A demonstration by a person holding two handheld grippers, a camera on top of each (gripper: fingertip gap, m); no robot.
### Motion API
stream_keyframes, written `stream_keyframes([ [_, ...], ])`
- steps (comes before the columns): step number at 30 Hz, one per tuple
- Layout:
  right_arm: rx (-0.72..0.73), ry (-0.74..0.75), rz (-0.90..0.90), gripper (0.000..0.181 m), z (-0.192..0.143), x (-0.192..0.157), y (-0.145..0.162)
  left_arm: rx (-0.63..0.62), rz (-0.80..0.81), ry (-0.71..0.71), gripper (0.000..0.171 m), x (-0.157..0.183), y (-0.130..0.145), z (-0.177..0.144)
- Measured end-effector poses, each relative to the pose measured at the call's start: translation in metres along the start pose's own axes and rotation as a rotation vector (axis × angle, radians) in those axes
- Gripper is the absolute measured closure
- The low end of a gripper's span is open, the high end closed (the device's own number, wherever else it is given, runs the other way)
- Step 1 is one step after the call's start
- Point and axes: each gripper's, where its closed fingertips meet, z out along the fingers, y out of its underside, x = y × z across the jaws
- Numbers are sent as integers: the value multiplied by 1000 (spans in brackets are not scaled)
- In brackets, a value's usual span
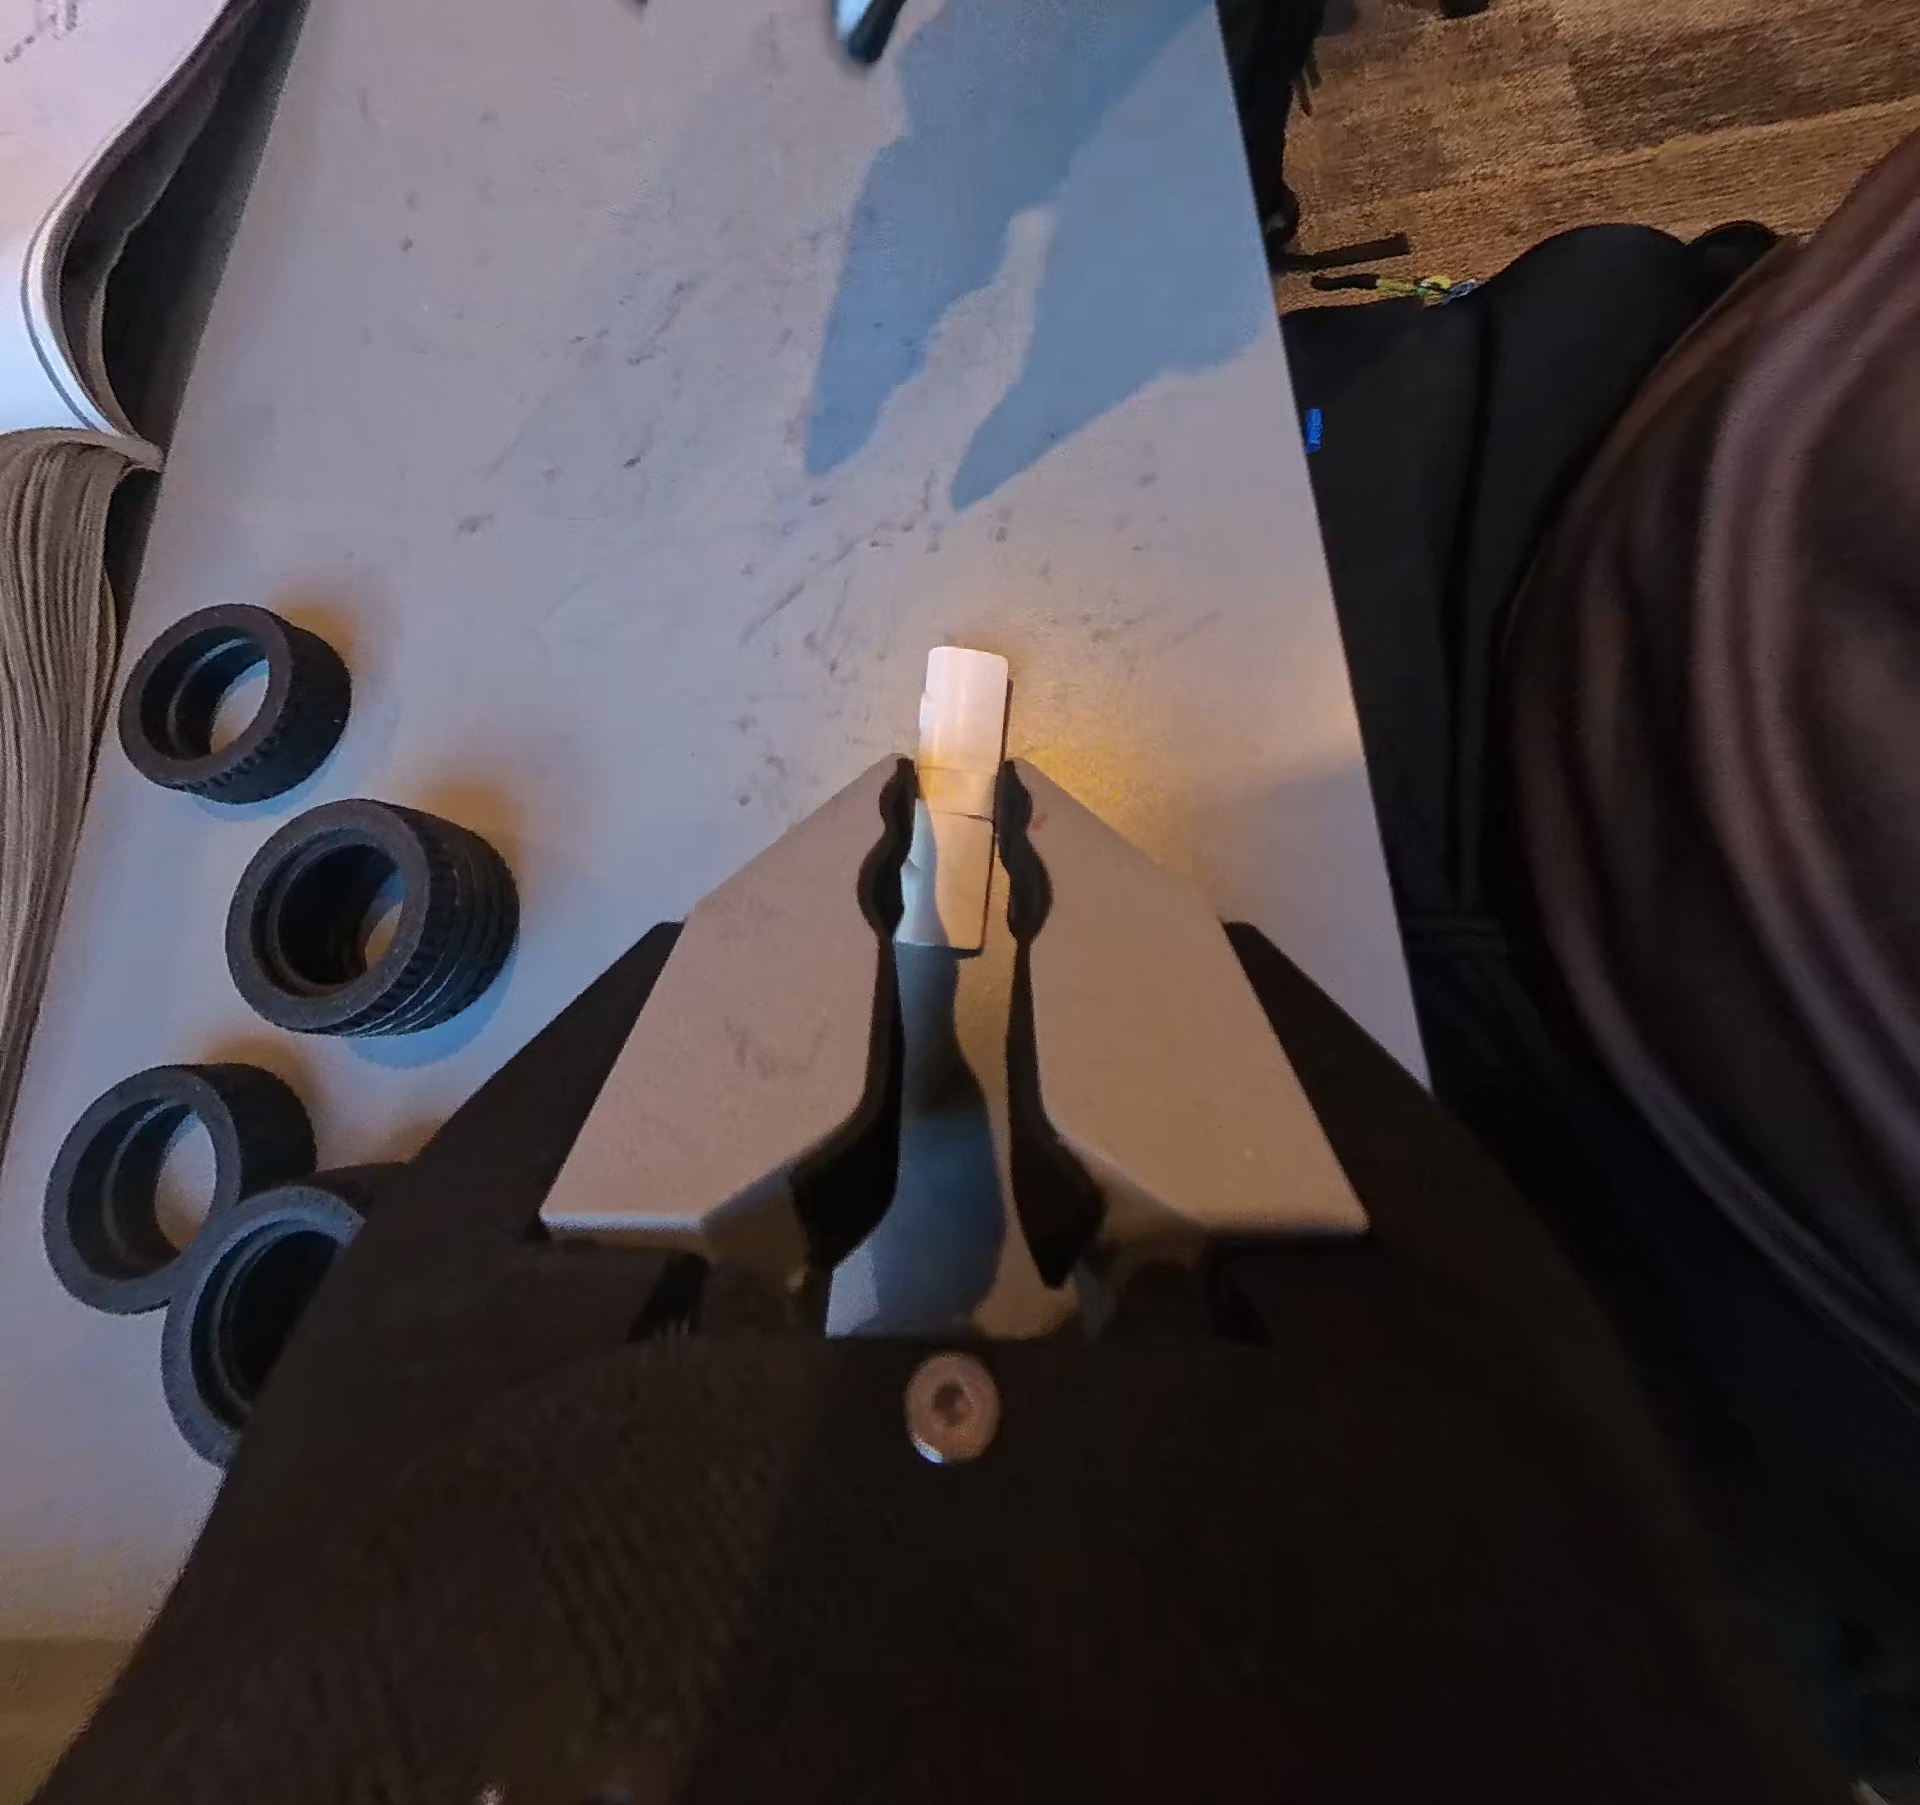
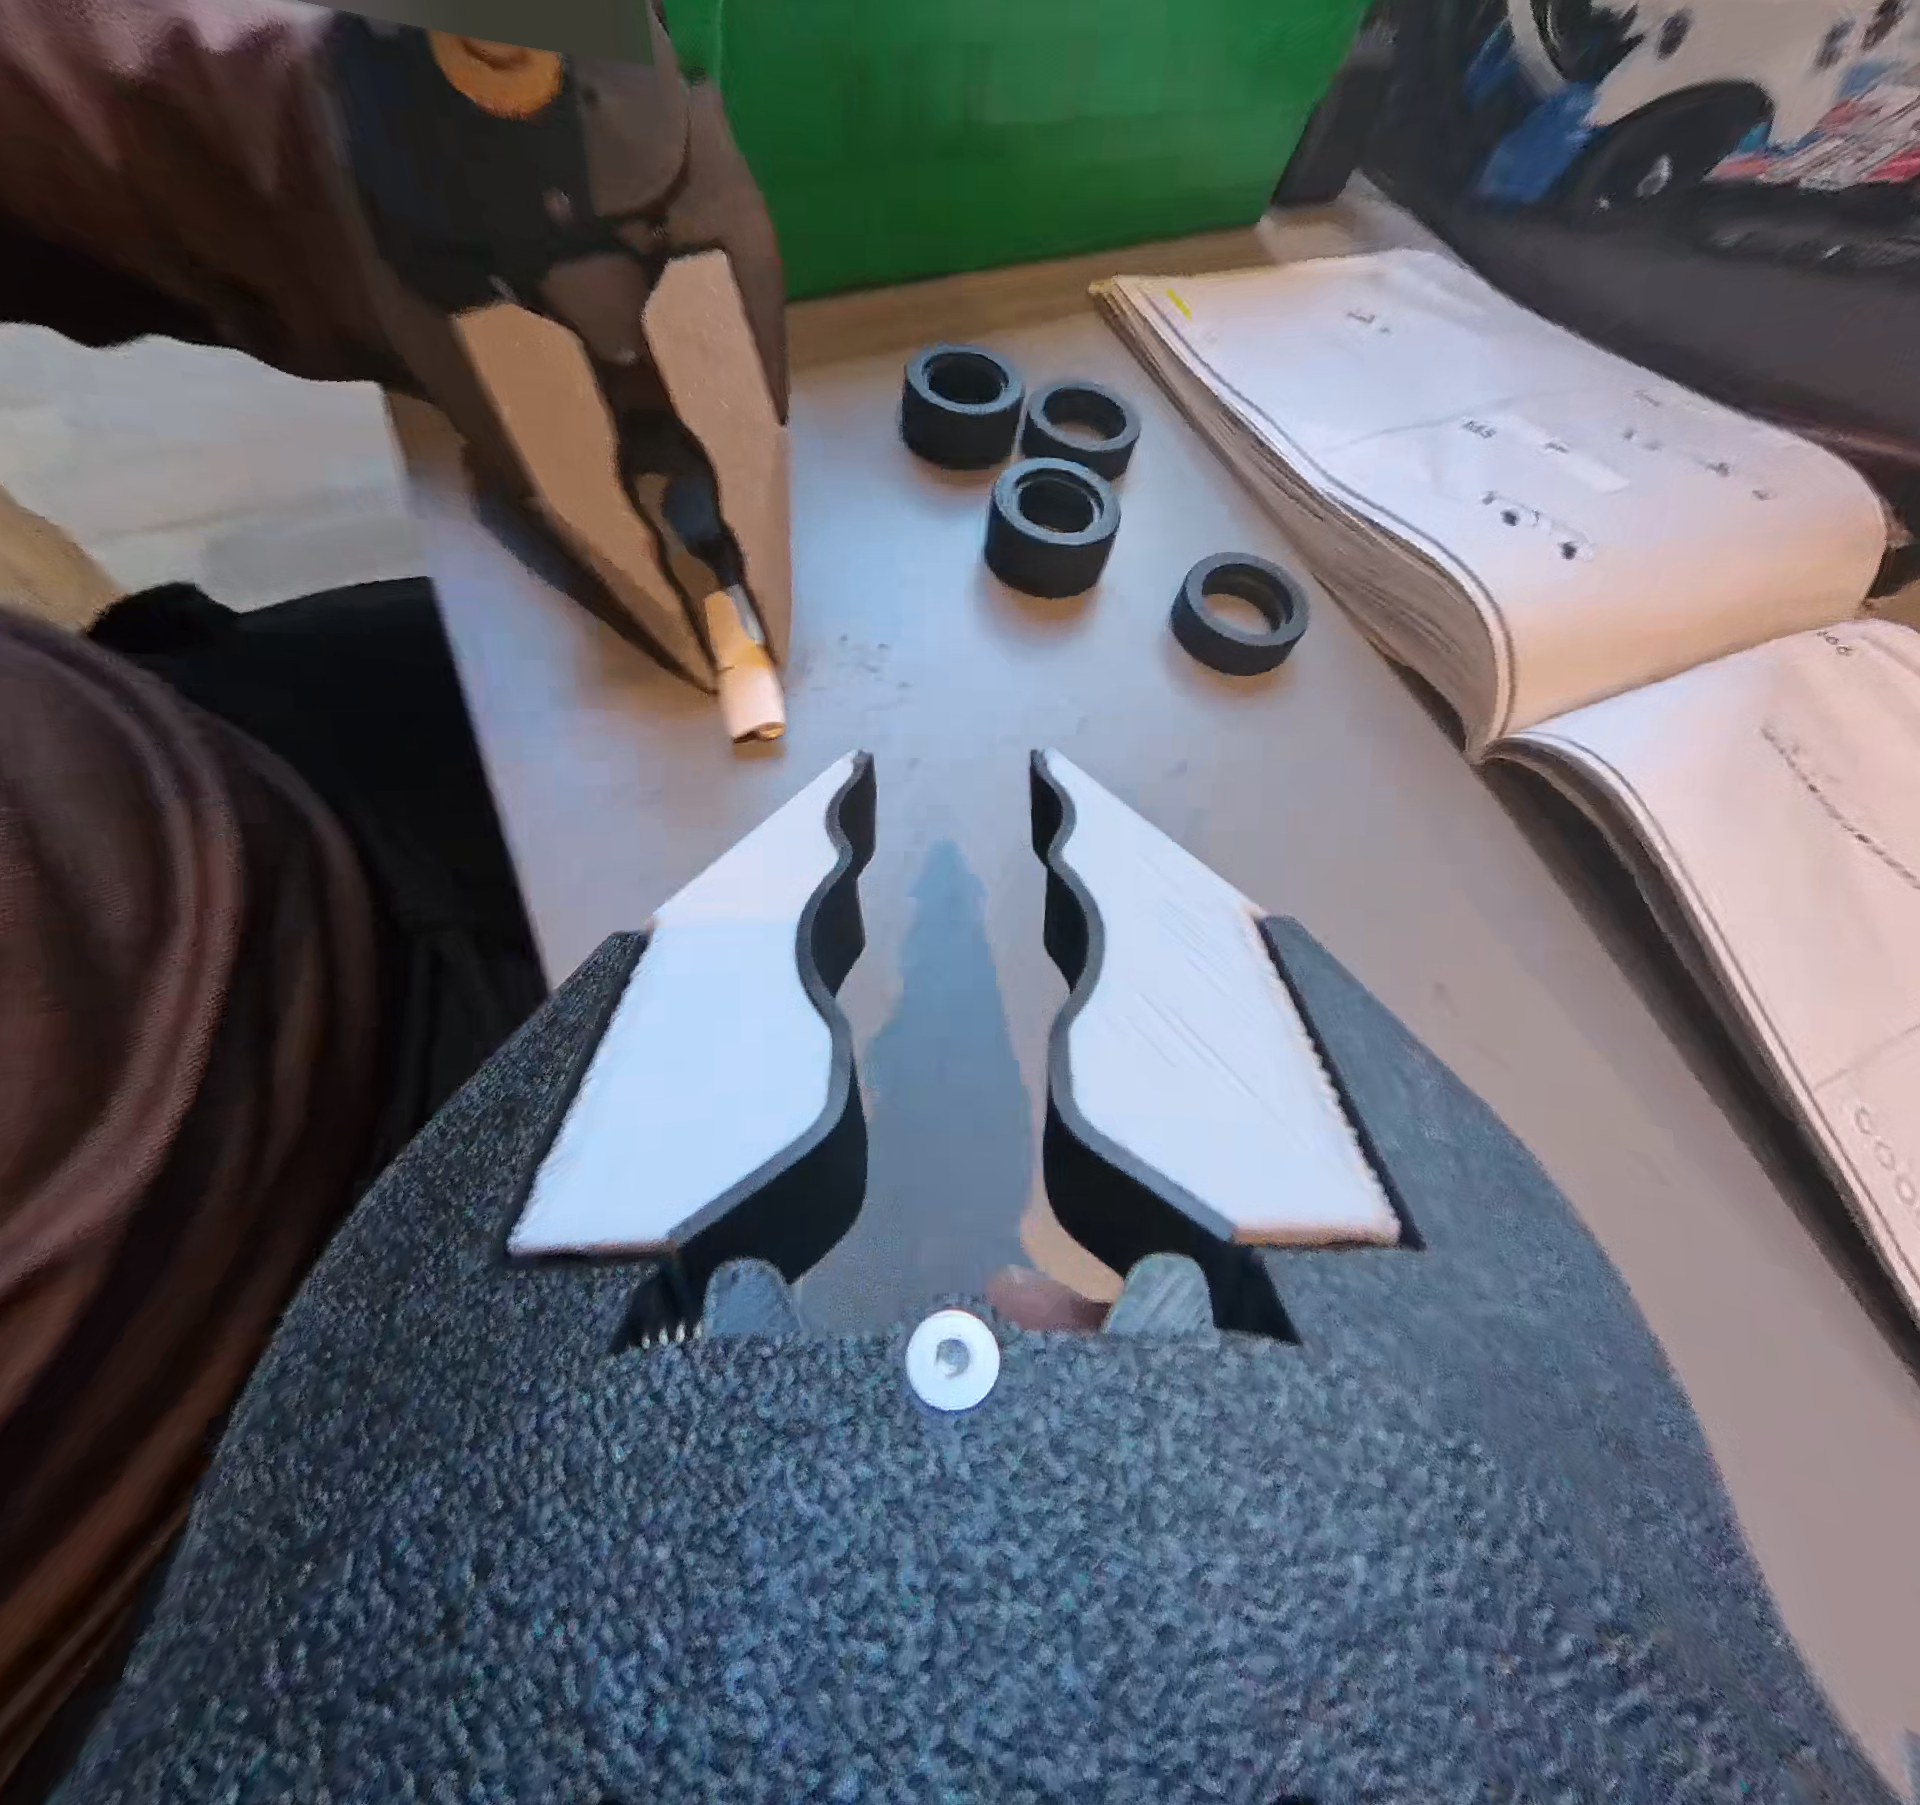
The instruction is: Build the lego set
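Left tongs [image 1: 958,779] clamped on a small white piece [image 1: 966,706], tip sticking out past the fingertips at 12 o'clock, just above the grey desk [image 1: 540,321]. Same tongs [image 2: 743,659] seen from the right wrist view at 10 o'clock, angled down, white piece [image 2: 753,701] at the tip very near the desk [image 2: 1299,872]; whether touching, cannot tell. Right tongs [image 2: 951,768] apart, holding nothing, hovering over bare desk near the white piece.

4 black rubber tyres [image 1: 369,914] lying loose at 9 o'clock of the left tongs, 2 nearer ones touching, 1 partly hidden behind the tongs' body. From the right wrist view, the 4 tyres [image 2: 1051,524] clustered at 12 to 1 o'clock, 3 close together, 1 set a little apart.

Open instruction booklet [image 2: 1507,508] spread at 2 to 3 o'clock of the right tongs, pages facing up; its edge [image 1: 62,560] also showing at 9 to 10 o'clock in the left wrist view. Green plastic bin [image 2: 1018,93] at 12 o'clock, at the far edge of the desk. Dark brown sleeve [image 2: 156,924] along 9 o'clock.
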Motion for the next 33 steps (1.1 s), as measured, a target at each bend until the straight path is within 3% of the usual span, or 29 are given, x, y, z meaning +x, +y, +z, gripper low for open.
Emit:
stream_keyframes([
  [4, -43, -201, -10, 160, -44, -62, 22, 6, 30, -25, 158, 4, -1, -1],
  [7, -213, -251, -30, 165, -59, -107, 76, 12, 67, -7, 158, 11, -2, -1],
  [12, -487, -163, 38, 165, -47, -122, 180, 8, 85, 32, 158, 19, -8, 4],
  [15, -533, -189, 42, 165, -38, -129, 206, -6, 124, 19, 158, 22, -12, 7],
  [22, -505, -235, 59, 176, -25, -129, 207, 3, 127, 26, 158, 25, -15, 9],
  [27, -459, -273, 134, 176, -37, -131, 196, 0, 151, 43, 158, 25, -15, 10],
  [29, -388, -270, 139, 176, -47, -131, 169, 11, 166, 55, 158, 25, -16, 10],
  [31, -279, -239, 120, 176, -55, -123, 123, 23, 188, 70, 158, 24, -16, 11],
  [33, -190, -132, 94, 176, -58, -93, 75, 33, 210, 83, 158, 22, -18, 13],
])
